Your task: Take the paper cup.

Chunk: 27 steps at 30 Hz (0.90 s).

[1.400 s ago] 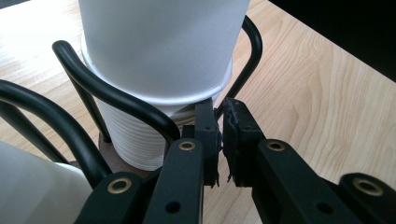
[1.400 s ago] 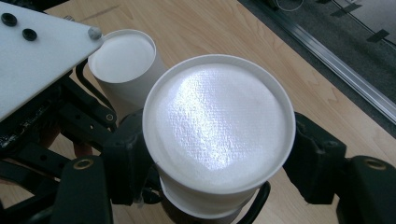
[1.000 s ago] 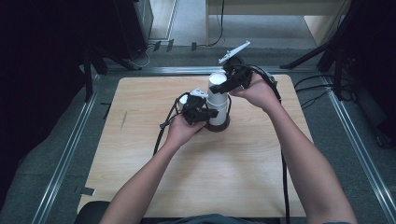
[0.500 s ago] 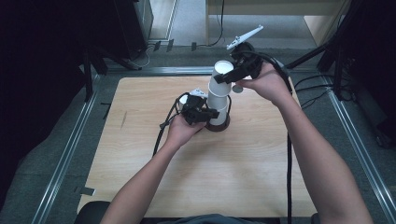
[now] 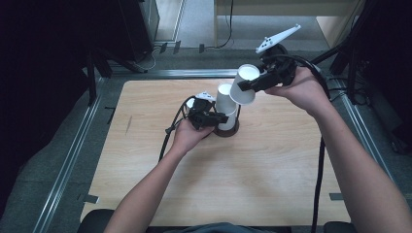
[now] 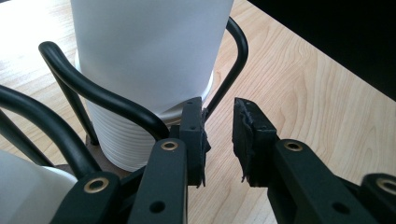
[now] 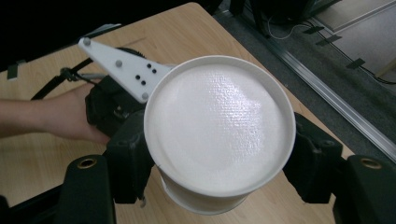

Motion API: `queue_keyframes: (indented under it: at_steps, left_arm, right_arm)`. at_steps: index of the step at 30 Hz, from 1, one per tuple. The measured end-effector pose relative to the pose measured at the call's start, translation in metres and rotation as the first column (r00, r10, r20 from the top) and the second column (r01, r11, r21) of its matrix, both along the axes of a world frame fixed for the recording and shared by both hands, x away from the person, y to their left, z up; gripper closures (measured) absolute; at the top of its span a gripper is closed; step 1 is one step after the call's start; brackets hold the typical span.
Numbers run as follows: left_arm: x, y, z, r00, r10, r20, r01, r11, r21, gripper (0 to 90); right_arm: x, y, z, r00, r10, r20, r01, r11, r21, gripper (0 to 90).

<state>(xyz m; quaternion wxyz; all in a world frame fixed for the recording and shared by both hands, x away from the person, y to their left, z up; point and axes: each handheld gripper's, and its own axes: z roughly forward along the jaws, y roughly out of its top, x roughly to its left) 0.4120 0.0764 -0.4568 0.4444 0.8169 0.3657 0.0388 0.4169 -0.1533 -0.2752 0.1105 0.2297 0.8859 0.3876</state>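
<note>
Pale wooden counter [image 5: 272,184], grain running lengthwise, grey floor and metal rails around it, dark room beyond. The right claw [image 5: 245,86] now rides higher and farther right than a second ago, its jaws clamped on the sides of a white paper cup [image 5: 244,84] lifted clear of the stack [image 5: 226,107]. The stack stands mid-counter in a black wire holder [image 6: 93,95], smooth curved rods around ribbed cup rims. The left claw [image 6: 219,135], beside the holder, has just been opening, a narrow gap, nothing between its jaws.
</note>
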Motion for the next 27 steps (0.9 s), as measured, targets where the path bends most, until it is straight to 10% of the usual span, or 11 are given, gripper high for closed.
queue_keyframes:
  at_steps: [27]
  left_arm:
    - [-0.015,0.0,0.003,0.9957,-0.062,0.069,0.06,0.9974,0.042,59.6]
  right_arm:
    - [-0.049,-0.028,-0.074,0.9975,0.059,-0.041,-0.059,0.9981,-0.018,32.6]
